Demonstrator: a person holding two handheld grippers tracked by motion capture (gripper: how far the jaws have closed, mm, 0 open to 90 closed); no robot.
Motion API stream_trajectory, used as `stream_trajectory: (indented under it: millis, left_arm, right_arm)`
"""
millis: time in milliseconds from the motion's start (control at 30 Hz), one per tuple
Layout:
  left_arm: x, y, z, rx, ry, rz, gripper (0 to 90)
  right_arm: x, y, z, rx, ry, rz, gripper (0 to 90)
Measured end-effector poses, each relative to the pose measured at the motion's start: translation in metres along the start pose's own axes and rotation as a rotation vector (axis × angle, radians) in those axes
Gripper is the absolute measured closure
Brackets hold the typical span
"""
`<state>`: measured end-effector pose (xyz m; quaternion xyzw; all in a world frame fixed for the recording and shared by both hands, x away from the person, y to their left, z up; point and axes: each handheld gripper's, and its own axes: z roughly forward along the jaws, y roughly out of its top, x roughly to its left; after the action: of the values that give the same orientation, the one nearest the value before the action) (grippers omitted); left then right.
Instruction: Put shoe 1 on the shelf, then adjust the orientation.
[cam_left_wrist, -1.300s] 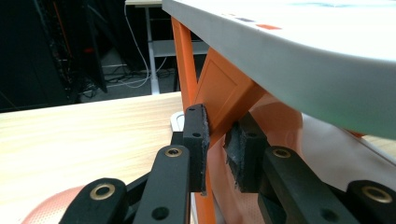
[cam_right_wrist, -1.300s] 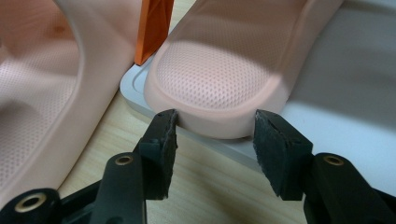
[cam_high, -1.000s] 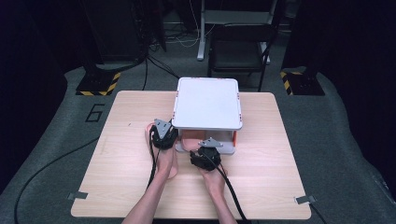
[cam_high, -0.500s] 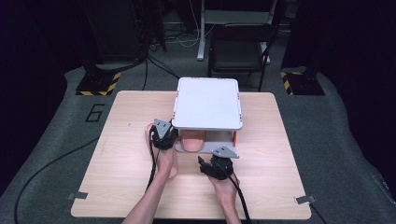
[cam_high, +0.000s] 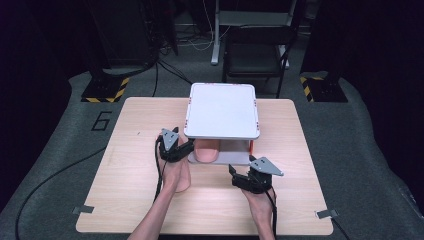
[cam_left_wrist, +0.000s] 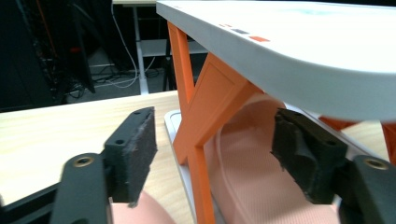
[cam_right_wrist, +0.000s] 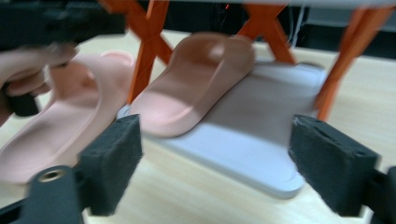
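Pulled back from the rack over the past second, the right gripper (cam_high: 243, 176) now sits on the open bench (cam_high: 140, 200) short of the rack's near right corner, its fingers (cam_right_wrist: 112, 161) spread wide and holding nothing. Between and just beyond those fingers, in the right gripper view, a pink slipper (cam_right_wrist: 196, 81) lies on the white lower shelf (cam_right_wrist: 261, 140) of the rack, its near end overhanging the shelf's front edge. Off the left finger, a second pink slipper (cam_right_wrist: 56, 126) rests on the bench outside the rack, with an orange cross-brace (cam_right_wrist: 149, 56) standing between the two.

The left gripper (cam_high: 186, 149) has held its place at the rack's near left corner. Its fingers (cam_left_wrist: 135, 149) are apart, empty, and straddle the orange cross-brace (cam_left_wrist: 201, 116); beyond the right finger the slipper on the shelf (cam_left_wrist: 252, 177) shows, and below the left finger a pink edge of the other slipper (cam_left_wrist: 149, 212). Over the fingers runs the white top panel (cam_left_wrist: 317, 51) of the rack.

From the high view, the rack (cam_high: 222, 110) stands at the middle of the bench toward its far side, the shelved slipper (cam_high: 206, 151) showing under its front edge, the second slipper (cam_high: 181, 179) largely under the person's left hand (cam_high: 172, 172).
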<state>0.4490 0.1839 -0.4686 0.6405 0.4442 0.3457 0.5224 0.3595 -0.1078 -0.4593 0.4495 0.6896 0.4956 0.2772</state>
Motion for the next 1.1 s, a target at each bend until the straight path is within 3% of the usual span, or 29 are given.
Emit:
stream_trajectory:
  millis: [133,333,667,900,1100]
  left_arm:
    - [0.005,0.001,-0.012,0.002,-0.020,0.010,23.5]
    - [0.011,0.000,-0.034,0.003,-0.051,0.053,16.7]
    - [0.026,0.001,-0.065,0.008,-0.051,0.094,16.0]
    - [0.035,0.001,-0.074,-0.009,-0.029,0.058,16.2]
    - [0.040,0.003,-0.079,-0.014,-0.028,0.057,16.2]
  right_arm:
    - [-0.012,0.003,-0.006,-0.033,-0.017,0.018,17.1]
    - [-0.031,0.002,-0.015,-0.033,-0.062,0.047,16.9]
    - [-0.051,-0.003,-0.025,-0.033,-0.107,0.092,15.1]
    - [-0.057,-0.007,-0.026,-0.019,-0.120,0.102,15.2]
    - [-0.059,-0.006,-0.024,-0.029,-0.113,0.101,15.6]
